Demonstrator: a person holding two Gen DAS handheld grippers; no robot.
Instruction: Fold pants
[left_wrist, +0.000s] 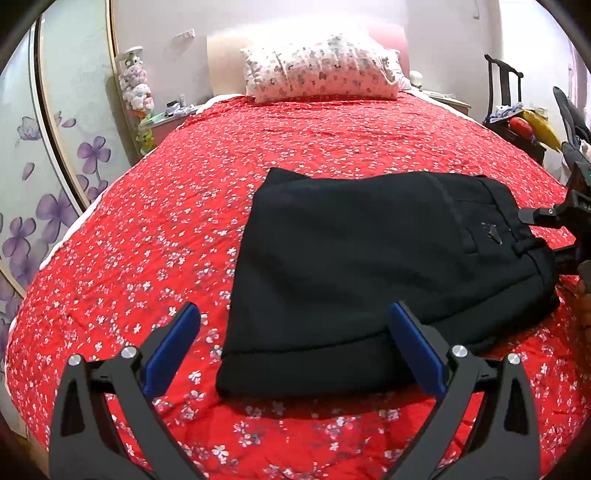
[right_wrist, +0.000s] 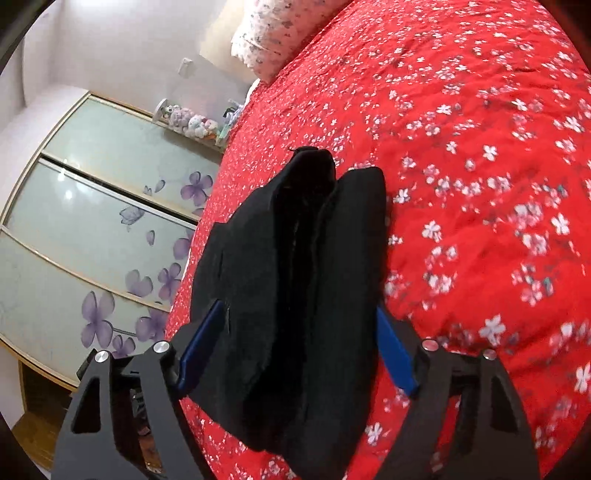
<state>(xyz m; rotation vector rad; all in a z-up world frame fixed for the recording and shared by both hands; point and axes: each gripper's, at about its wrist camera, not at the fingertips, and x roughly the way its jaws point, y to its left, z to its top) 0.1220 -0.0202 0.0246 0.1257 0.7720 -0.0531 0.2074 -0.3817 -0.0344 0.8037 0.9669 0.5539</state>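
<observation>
The right hand-held gripper stands wide with the thick waistband end of the pants between its blue pads; whether the pads press the cloth yet I cannot tell, though the bundle fills most of the gap. The left hand-held gripper is spread and holds nothing, hovering just above the near folded edge of the pants.

The pants lie as a compact black bundle on the red flowered bed, toward the foot and well apart from the pillow at the head.

I judge the cloth soft, limp and fairly light, stacked in several layers, so it will sag and slide apart unless all layers are pinched together. The waistband end, stiffer with its seam and belt loops, looks the surest hold.

The bundle's long axis runs across the bed, waistband toward the right gripper's edge, folded end toward the wardrobe side.
</observation>
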